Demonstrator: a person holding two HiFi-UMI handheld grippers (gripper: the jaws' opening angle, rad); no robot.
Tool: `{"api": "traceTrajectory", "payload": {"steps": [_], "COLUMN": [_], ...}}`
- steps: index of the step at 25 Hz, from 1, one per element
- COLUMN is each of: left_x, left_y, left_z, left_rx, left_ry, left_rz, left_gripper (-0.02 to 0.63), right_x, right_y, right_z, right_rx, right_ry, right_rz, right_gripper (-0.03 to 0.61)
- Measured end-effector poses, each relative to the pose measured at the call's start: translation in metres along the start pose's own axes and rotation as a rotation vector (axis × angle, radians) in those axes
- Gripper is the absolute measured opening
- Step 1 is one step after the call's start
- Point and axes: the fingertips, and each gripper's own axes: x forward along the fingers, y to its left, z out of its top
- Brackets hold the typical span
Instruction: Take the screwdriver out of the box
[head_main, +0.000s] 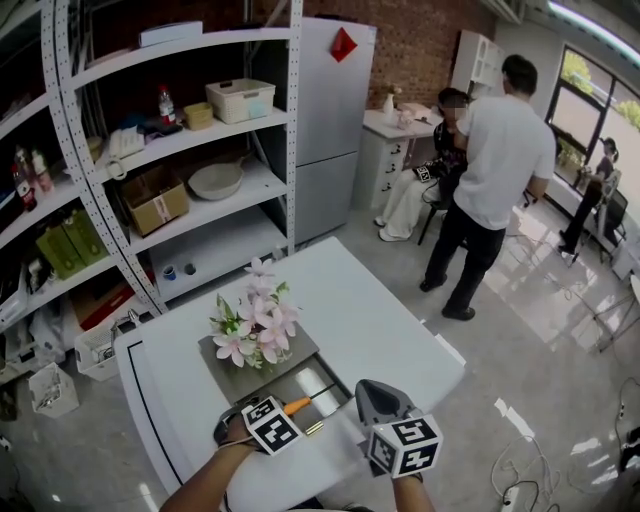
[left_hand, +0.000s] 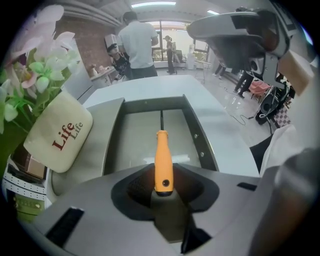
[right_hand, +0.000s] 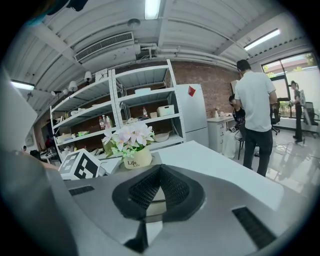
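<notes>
At the near edge of the white table (head_main: 390, 310) the left gripper (left_hand: 162, 189) points steeply down into the open grey box (left_hand: 201, 142). Its 2 fingers are closed on the butt of the orange handle of the screwdriver (left_hand: 163, 162). The screwdriver is still inside the box. Its thin dark shaft runs along the pale floor towards the far wall, and I cannot tell whether it has left that floor. The box's covered part lies just beside the open part. A cream pot (left_hand: 59, 132) printed "Life" stands on it with pink and white flowers (head_main: 255, 322), close to the left gripper's far side. The right gripper (right_hand: 159, 169) hangs over the table just to the right of the box, pointing only a little downwards. Its fingers are pressed together at the tips with nothing between them, and it touches neither the box nor the screwdriver. Past the table, metal shelving (head_main: 170, 150) stands against the brick wall. Well away across the floor, a person in a white shirt (head_main: 505, 150) stands with their back turned.
</notes>
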Motion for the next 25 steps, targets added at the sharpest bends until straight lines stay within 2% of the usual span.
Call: {"api": "traceTrajectory", "payload": {"steps": [5, 9, 14, 25], "left_x": [-0.001, -0.006, -0.027, -0.081], "left_y": [0.001, 0.004, 0.008, -0.006], "left_z": [0.000, -0.002, 0.007, 0.024], "left_rx": [-0.006, -0.018, -0.080, -0.226], "left_ry": [0.002, -0.005, -0.062, -0.209], "left_rz": [0.029, 0.101, 0.196, 0.352], "left_gripper": [0.114, 0.114, 0.114, 0.114], "right_x": [-0.006, -0.014, -0.023, -0.041], "right_y": [-0.004, -0.008, -0.016, -0.011], "right_z": [0.003, 0.001, 0.001, 0.008], "right_rx": [0.002, -0.001, 0.001, -0.044], "right_ry": [-0.014, -0.017, -0.017, -0.039], "right_rz": [0.006, 0.027, 0.071, 0.189], "right_gripper": [0.006, 0.006, 0.006, 0.006]}}
